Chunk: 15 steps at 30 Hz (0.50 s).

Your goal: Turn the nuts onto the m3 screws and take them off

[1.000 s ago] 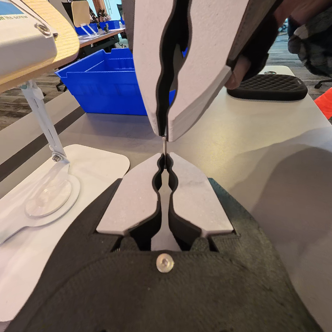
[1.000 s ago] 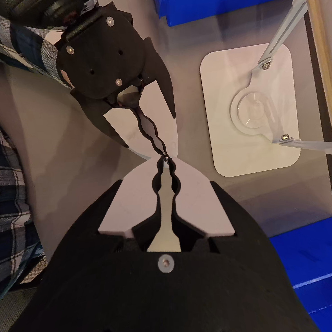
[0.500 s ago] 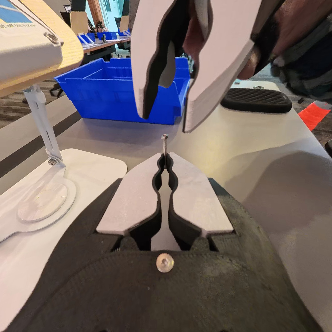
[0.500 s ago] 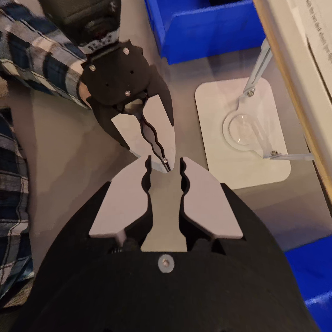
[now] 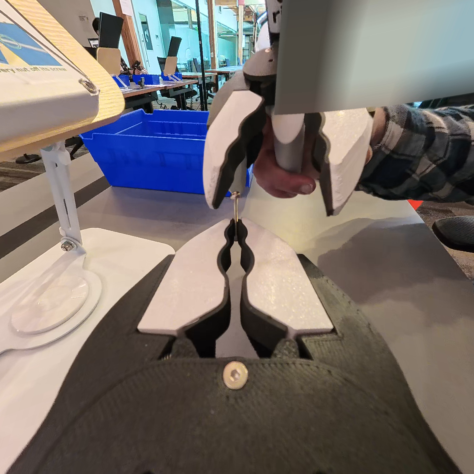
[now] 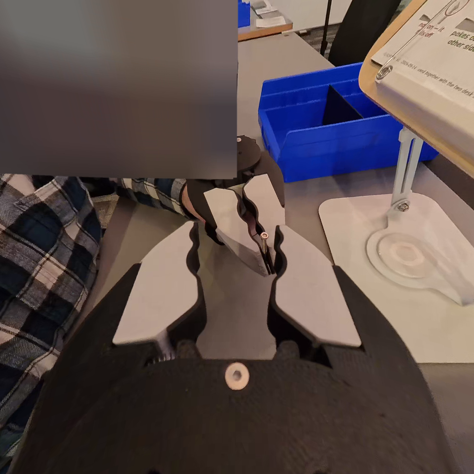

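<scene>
Clearly, a thin silver screw [image 5: 236,213] is pinched upright at the very tips of the left gripper [image 5: 236,225], whose pads are pressed against the lower shank while the head stands free above them. The right gripper [image 6: 236,239] is spread wide and grips nothing; one of its fingers [image 5: 220,164] is seen just beside the screw head, the other well off to the far side. A slip is judged the main risk: so little of the shank is clamped that a knock from the nearby finger could tilt the screw or push it out onto the grey bench [image 5: 333,230]. Beyond the grippers a blue bin [image 5: 154,154] is seen, and to one side a white stand base [image 6: 359,230] carrying a clear lens. Whether finger and screw head actually touch cannot be told, and the screw's lower end is hidden between the pads.
</scene>
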Each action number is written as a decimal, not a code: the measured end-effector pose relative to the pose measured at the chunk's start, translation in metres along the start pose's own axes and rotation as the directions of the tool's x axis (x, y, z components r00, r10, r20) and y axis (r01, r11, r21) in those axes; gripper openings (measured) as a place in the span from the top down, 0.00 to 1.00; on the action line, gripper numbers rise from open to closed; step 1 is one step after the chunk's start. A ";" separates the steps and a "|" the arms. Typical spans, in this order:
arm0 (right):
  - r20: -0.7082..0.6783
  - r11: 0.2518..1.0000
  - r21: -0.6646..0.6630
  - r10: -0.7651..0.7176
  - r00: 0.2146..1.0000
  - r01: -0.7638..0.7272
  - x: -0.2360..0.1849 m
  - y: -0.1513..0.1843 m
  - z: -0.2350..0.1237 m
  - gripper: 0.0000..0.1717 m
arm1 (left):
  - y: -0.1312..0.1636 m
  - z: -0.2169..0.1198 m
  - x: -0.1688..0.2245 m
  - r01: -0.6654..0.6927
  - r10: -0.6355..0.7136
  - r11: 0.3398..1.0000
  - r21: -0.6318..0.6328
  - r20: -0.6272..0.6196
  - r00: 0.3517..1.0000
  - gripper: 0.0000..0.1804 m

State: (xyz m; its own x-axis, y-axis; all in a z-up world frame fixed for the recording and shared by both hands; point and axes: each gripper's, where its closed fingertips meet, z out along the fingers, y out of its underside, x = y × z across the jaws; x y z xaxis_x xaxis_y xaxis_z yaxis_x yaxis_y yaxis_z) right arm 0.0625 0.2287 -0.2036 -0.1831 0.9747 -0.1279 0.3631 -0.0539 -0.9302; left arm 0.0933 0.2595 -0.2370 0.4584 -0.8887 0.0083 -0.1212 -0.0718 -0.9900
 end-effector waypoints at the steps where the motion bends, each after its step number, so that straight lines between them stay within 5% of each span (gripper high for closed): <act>1: 0.002 1.000 0.009 0.001 1.000 -0.001 0.000 0.000 0.000 0.67 | 0.000 0.000 0.000 0.002 -0.002 1.000 0.001 -0.001 1.000 0.99; 15: 0.011 1.000 0.007 -0.009 1.000 0.009 -0.003 0.002 -0.001 0.69 | -0.001 0.000 0.000 0.003 -0.003 1.000 0.005 -0.004 1.000 0.99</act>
State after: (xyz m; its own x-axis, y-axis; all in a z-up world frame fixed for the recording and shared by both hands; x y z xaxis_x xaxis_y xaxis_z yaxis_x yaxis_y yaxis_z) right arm 0.0643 0.2261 -0.2045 -0.1964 0.9727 -0.1237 0.3550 -0.0470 -0.9337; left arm 0.0932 0.2594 -0.2364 0.4550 -0.8904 0.0119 -0.1157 -0.0723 -0.9907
